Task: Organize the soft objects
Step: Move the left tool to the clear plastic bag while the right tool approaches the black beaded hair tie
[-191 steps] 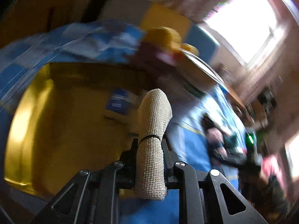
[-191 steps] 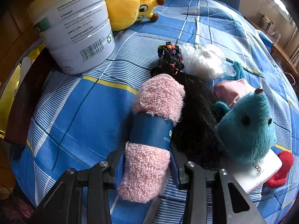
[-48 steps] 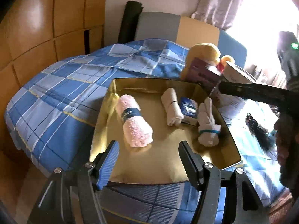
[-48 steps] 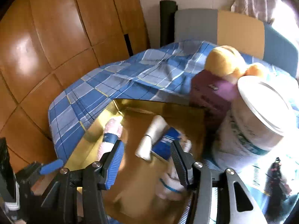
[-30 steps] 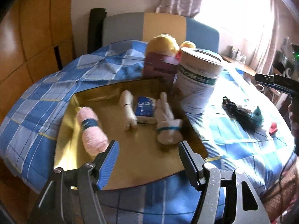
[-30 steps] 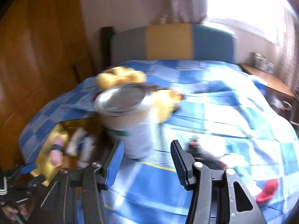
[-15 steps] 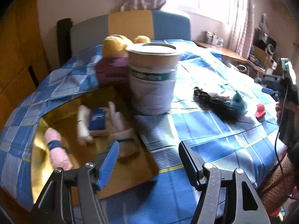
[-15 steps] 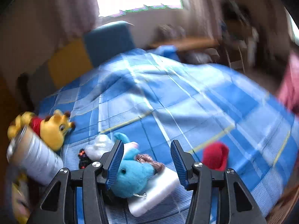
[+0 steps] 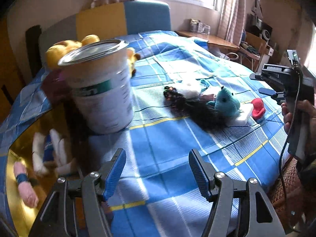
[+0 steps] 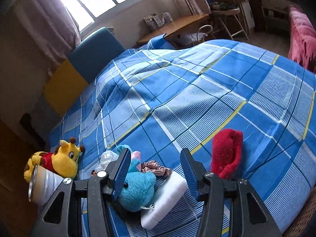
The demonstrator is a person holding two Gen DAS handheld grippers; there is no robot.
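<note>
While both grippers hang empty over a blue checked bed (image 10: 197,90), a heap of soft things lies on the cover.

Near the right gripper (image 10: 156,169), jaws parted on nothing, a teal plush toy (image 10: 136,187) rests against a white foam block (image 10: 165,197), a red plush piece (image 10: 227,154) just beside them. Past the left gripper (image 9: 156,169), jaws wide and empty, a pink rolled towel (image 9: 25,185) and white rolls (image 9: 37,154) lie in a gold tray (image 9: 13,207); beyond stand a white tub (image 9: 100,90) and a yellow plush giraffe (image 10: 59,162).
</note>
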